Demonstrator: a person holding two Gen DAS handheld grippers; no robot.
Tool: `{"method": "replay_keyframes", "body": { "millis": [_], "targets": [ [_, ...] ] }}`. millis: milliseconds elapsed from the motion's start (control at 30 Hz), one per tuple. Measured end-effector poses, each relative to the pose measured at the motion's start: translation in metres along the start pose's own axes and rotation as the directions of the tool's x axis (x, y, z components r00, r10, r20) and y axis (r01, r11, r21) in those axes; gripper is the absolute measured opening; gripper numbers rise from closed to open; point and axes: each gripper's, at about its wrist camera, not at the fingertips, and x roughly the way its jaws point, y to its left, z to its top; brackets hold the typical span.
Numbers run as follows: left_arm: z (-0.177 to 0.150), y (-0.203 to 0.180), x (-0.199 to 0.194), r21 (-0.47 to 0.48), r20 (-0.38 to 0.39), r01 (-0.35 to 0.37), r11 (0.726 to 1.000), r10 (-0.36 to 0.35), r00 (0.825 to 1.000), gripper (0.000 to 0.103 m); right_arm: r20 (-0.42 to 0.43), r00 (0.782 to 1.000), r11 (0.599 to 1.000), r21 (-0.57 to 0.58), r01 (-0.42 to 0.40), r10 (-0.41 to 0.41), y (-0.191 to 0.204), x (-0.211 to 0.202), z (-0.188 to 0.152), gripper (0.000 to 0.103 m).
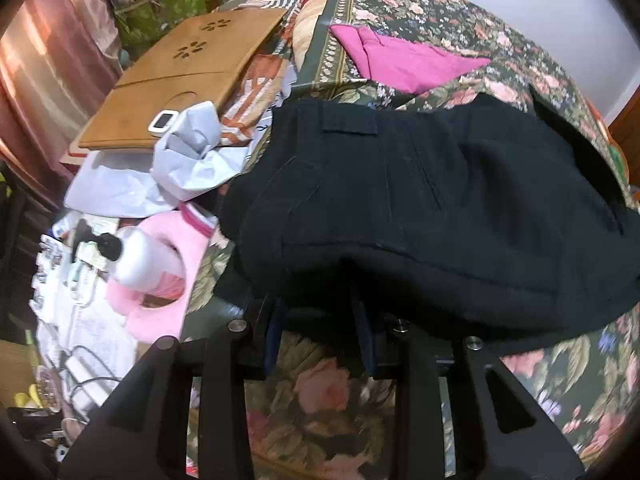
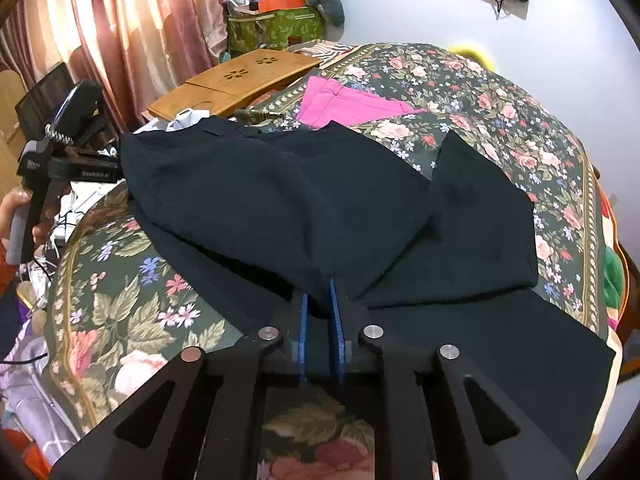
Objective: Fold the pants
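Note:
Black pants (image 1: 440, 208) lie on a floral bedspread (image 1: 440, 4), folded over so one layer covers another. In the right wrist view the pants (image 2: 260, 192) spread from the left bed edge, with leg parts running to the right. My left gripper (image 1: 318, 312) is open at the near edge of the pants; the cloth drapes over its fingertips and bedspread shows between the fingers. My right gripper (image 2: 319, 300) has its blue pads (image 2: 303, 320) a narrow gap apart, and a fold of the pants comes to a point between them. A hand (image 2: 16, 208) holds the left gripper's handle.
A folded pink garment (image 1: 408, 60) lies farther back on the bed. A wooden lap tray (image 1: 188, 76) rests at the far left corner, with crumpled white paper (image 1: 188, 160) and a pink item (image 1: 160, 292) beside it. A green bag (image 2: 276, 28) and curtains (image 2: 120, 20) stand behind.

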Motion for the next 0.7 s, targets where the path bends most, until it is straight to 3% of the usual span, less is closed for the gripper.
{"method": "replay_keyframes", "body": {
  "millis": [67,300,367,533,600,700],
  "targets": [
    [-0.004,-0.002,-0.008,0.019,0.012,-0.022,1.0,0.022,1.0,0.035,0.01,1.0,1.0,0.008,-0.002,0.002,-0.002,-0.007,-0.001,0.017],
    [-0.005,-0.004,-0.049,0.033,0.101,-0.064,0.997,0.061,0.993,0.051,0.045,0.999,0.999,0.046,0.016,-0.018,-0.015,-0.029,0.0,0.018],
    [-0.002,-0.006,-0.062,0.031,0.136,-0.063,0.998,0.059,0.989,0.06,0.063,0.998,0.998,0.052,0.026,-0.029,-0.02,-0.037,0.001,0.021],
    [0.015,-0.016,-0.088,0.021,0.215,-0.016,1.0,0.011,0.977,0.065,0.127,0.989,0.996,0.059,0.065,-0.072,-0.03,-0.053,0.009,0.046],
    [0.025,-0.025,-0.093,0.028,0.235,-0.006,1.0,-0.001,0.972,0.068,0.148,0.985,0.995,0.064,0.079,-0.088,-0.036,-0.057,0.014,0.051],
    [0.041,-0.04,-0.095,0.045,0.267,0.001,0.999,-0.013,0.964,0.077,0.175,0.978,0.993,0.069,0.1,-0.111,-0.044,-0.058,0.023,0.063]
  ]
}}
